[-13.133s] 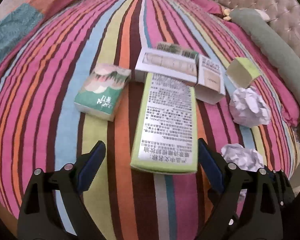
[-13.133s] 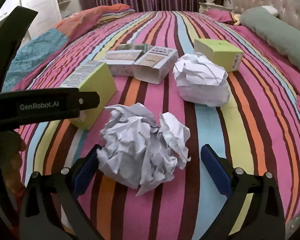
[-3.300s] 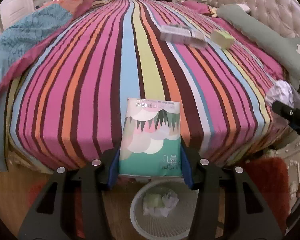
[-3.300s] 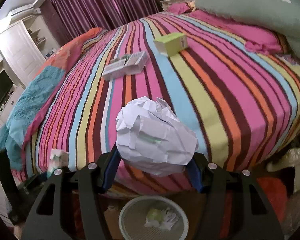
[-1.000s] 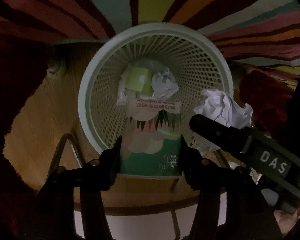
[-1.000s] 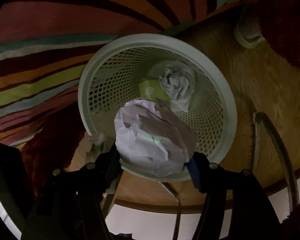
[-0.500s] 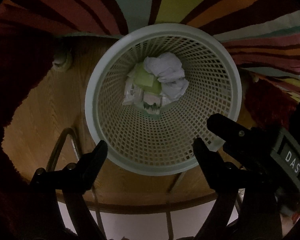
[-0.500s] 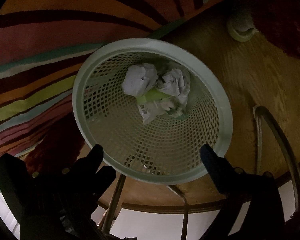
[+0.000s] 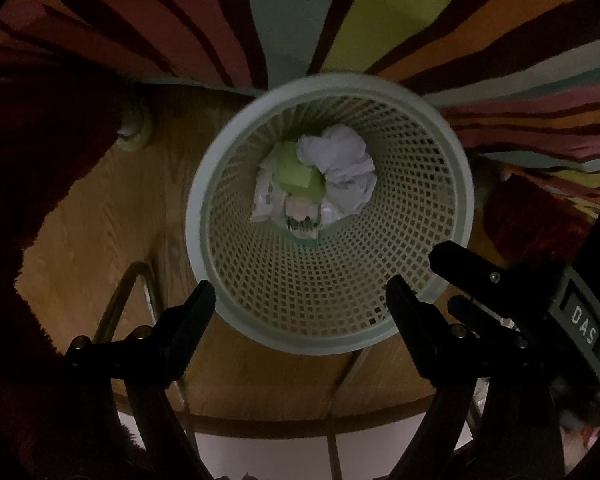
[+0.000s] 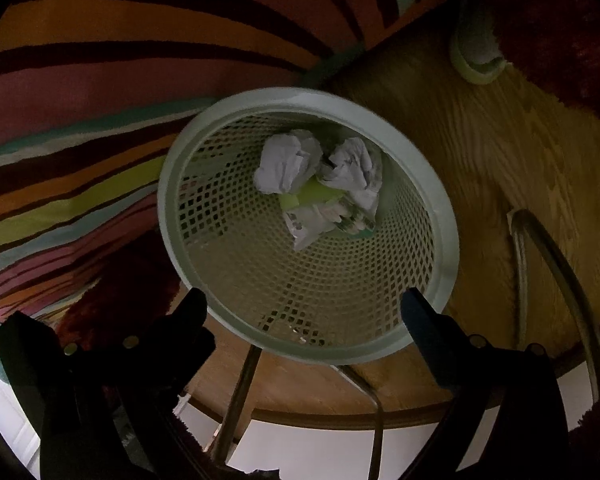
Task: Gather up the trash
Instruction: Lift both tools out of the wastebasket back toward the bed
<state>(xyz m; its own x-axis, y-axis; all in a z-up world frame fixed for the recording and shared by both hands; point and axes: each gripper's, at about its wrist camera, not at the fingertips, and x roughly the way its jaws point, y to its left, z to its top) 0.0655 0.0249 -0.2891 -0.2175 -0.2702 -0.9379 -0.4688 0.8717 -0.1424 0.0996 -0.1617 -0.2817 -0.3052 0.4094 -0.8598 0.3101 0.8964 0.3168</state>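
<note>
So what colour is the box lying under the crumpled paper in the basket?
Lime green box, in the pale mesh basket; clearest in the left wrist view.

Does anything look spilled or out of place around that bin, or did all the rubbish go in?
Nothing stands out. The mesh wastebasket stands upright on the wood floor, with the crumpled paper balls and a green box lying at its bottom. No litter shows on the floor around it. Both the left gripper and the right gripper are open and empty.
</note>
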